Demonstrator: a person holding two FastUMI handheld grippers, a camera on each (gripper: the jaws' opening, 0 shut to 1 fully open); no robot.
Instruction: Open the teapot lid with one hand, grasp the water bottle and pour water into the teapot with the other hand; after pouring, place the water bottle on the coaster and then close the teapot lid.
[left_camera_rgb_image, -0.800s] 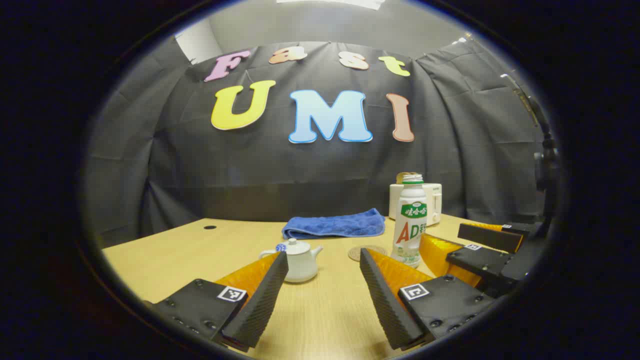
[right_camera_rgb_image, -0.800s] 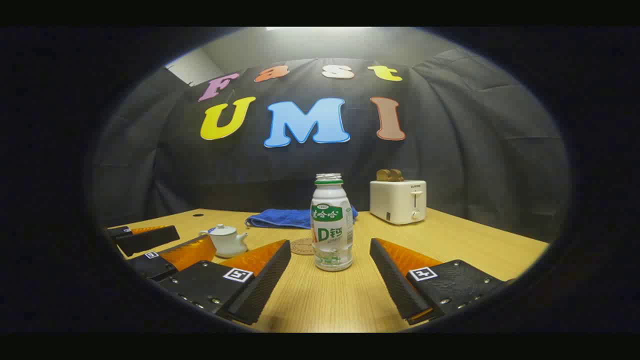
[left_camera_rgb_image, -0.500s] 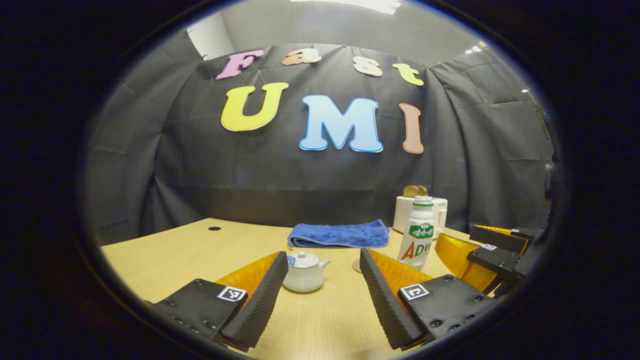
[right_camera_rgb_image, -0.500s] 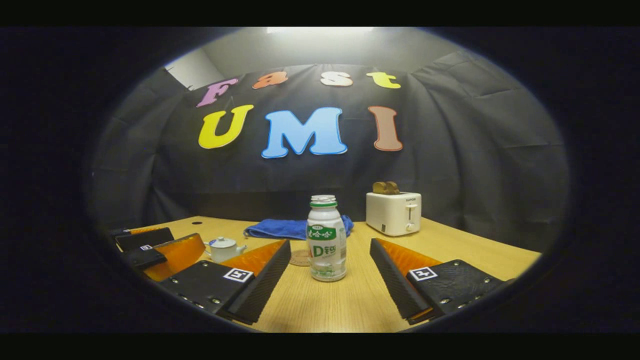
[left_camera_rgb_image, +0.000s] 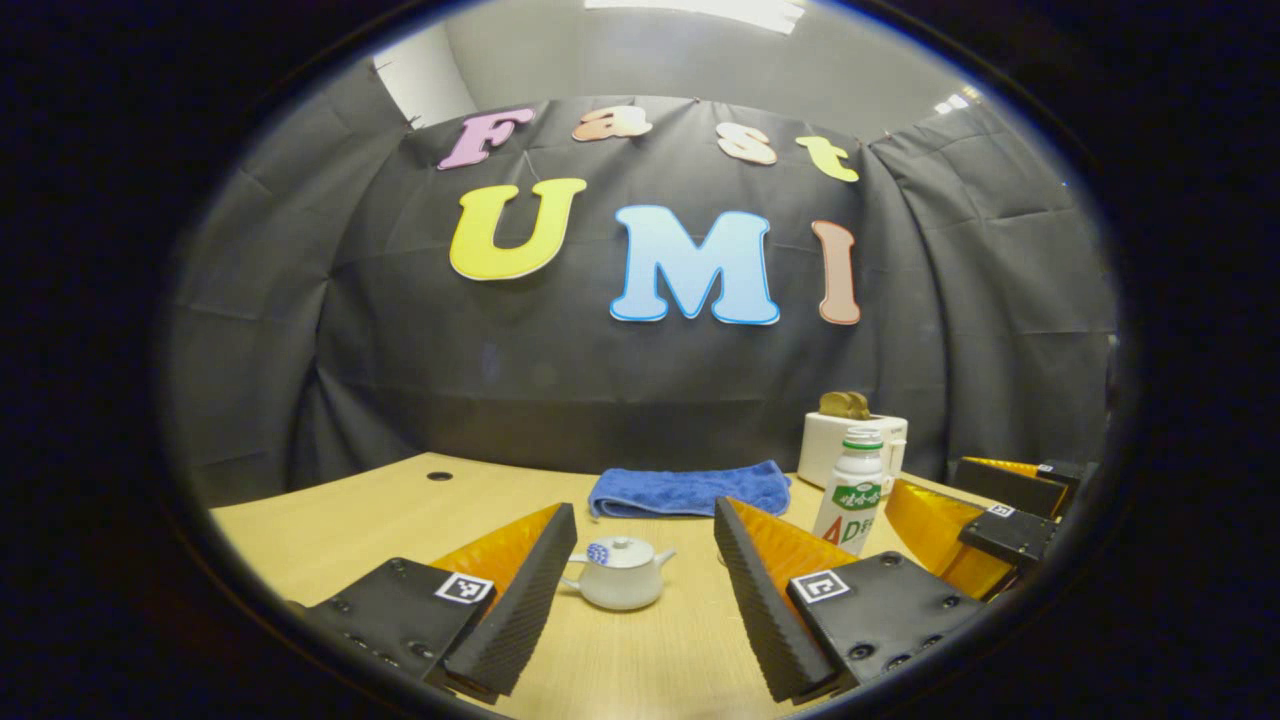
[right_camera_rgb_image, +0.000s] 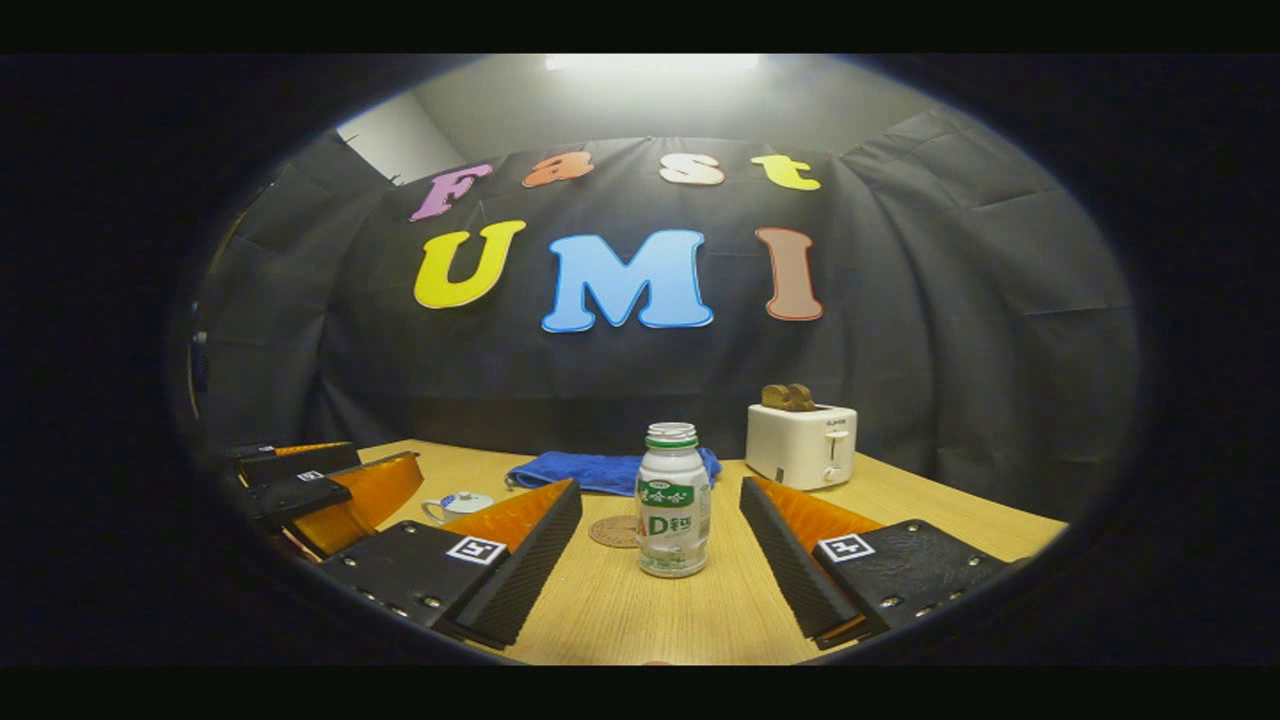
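Note:
A small white teapot (left_camera_rgb_image: 618, 572) with its lid on stands on the wooden table (left_camera_rgb_image: 330, 520), ahead of my open left gripper (left_camera_rgb_image: 643, 512) and apart from its fingers. A white bottle (right_camera_rgb_image: 673, 500) with a green label stands upright in front of my open right gripper (right_camera_rgb_image: 660, 490), untouched. A round brown coaster (right_camera_rgb_image: 612, 531) lies just left of the bottle. In the left gripper view the bottle (left_camera_rgb_image: 857, 492) is at the right, beside the right gripper (left_camera_rgb_image: 990, 510). In the right gripper view the left gripper (right_camera_rgb_image: 330, 485) partly hides the teapot (right_camera_rgb_image: 455, 505).
A folded blue towel (left_camera_rgb_image: 690, 490) lies behind the teapot. A white toaster (right_camera_rgb_image: 802, 445) holding bread stands at the back right. A small dark hole (left_camera_rgb_image: 439, 475) marks the table's far left.
Both grippers have drawn back from the table's objects, so teapot and bottle look smaller and farther off. Both stay open and nothing has been touched.

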